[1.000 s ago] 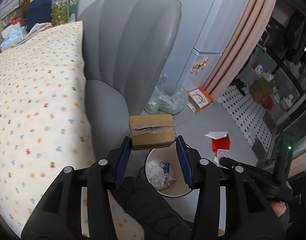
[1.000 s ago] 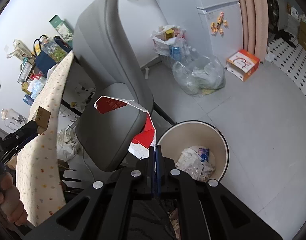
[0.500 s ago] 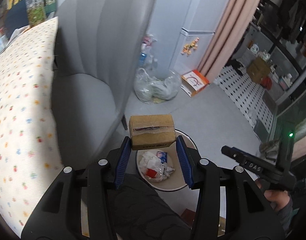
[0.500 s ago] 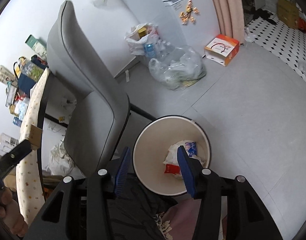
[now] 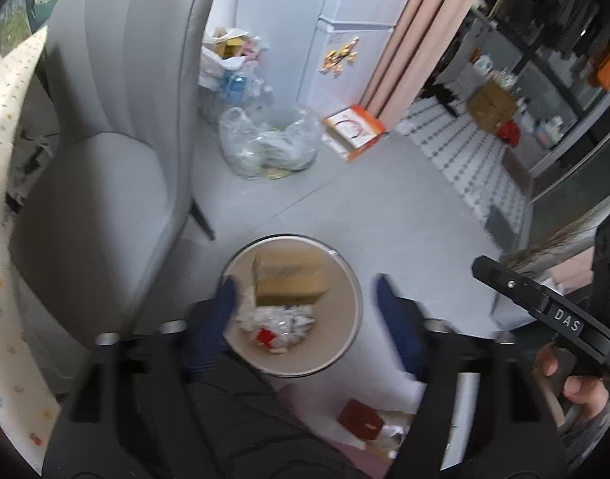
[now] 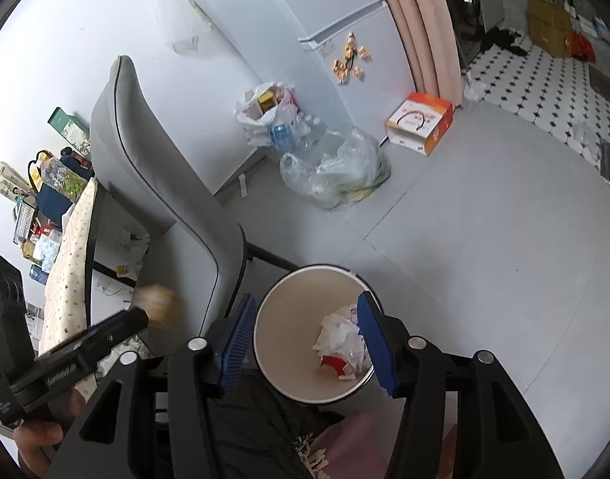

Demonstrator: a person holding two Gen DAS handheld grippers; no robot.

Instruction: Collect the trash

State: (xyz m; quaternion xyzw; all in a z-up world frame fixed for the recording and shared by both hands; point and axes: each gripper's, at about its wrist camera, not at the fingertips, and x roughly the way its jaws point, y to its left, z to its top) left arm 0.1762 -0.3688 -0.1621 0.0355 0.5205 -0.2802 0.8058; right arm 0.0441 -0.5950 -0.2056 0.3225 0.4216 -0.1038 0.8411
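Below your two grippers, on the grey floor, one round bin (image 5: 346, 279) holds one cardboard box (image 5: 289, 279) atop crumpled trash (image 6: 340, 339). Your left gripper (image 5: 305, 311) fingers have just opened wide, empty; your right gripper (image 6: 308, 339) fingers, also just opening, grip nothing. Beyond: one grey chair (image 6: 165, 183), two plastic bags, one orange carton (image 6: 420, 121).

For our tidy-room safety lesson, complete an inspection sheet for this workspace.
Surface: grey floor.
Job's things: waste bin holds crumpled paper; cardboard box, blurred, over its mouth.
Clutter: clear plastic bag; orange-and-white carton by the fridge.
Claws: left claw open, jaws just opened, box free of its pads; right claw open, jaws just opened, empty.
Cables: nothing seen.
Surroundings: grey chair, pink curtain.
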